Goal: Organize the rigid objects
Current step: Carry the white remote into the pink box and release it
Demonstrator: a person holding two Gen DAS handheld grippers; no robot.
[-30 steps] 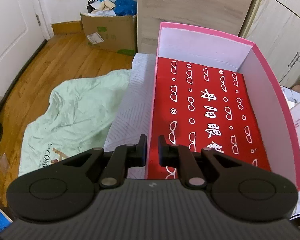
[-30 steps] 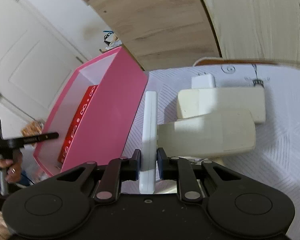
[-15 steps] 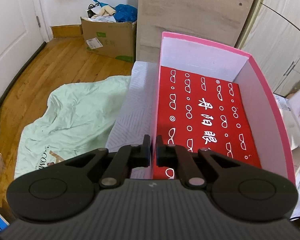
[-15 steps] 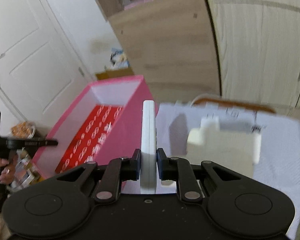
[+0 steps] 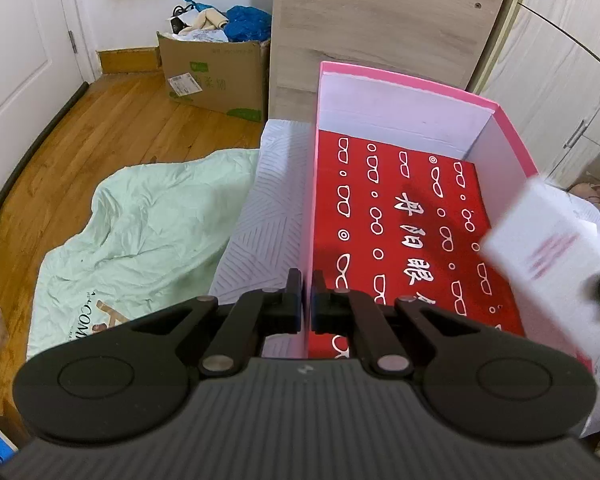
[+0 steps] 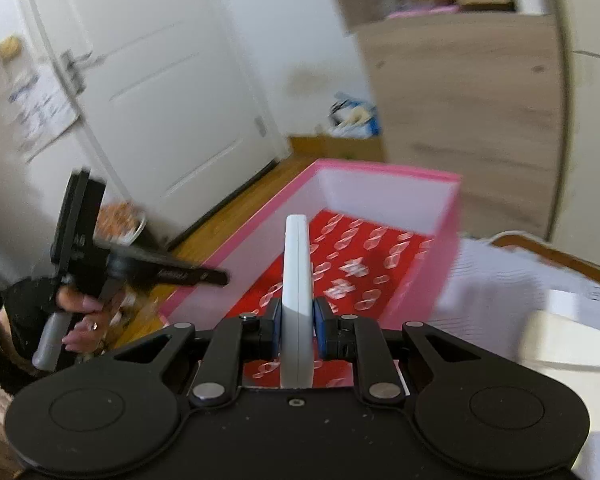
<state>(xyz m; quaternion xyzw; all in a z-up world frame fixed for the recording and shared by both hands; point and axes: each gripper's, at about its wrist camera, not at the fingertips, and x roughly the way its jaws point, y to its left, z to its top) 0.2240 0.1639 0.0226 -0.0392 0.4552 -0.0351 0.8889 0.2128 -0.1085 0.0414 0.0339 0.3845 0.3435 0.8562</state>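
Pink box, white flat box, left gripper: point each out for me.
pink box (image 5: 404, 104), left wrist view, on its far inner wall
white flat box (image 6: 297, 280), right wrist view, on its narrow edge
left gripper (image 5: 306, 300), left wrist view, between its fingertips

White Chinese characters "丹阳眼" run down the red liner (image 5: 400, 216) inside the pink box (image 5: 512, 136). The green sheet (image 5: 140, 232) on the floor bears a partial "COM". The cardboard carton's (image 5: 216, 76) label is unreadable.

Box (image 5: 504, 128) on bed (image 5: 268, 208), blanket (image 5: 140, 224) left (floor-level).
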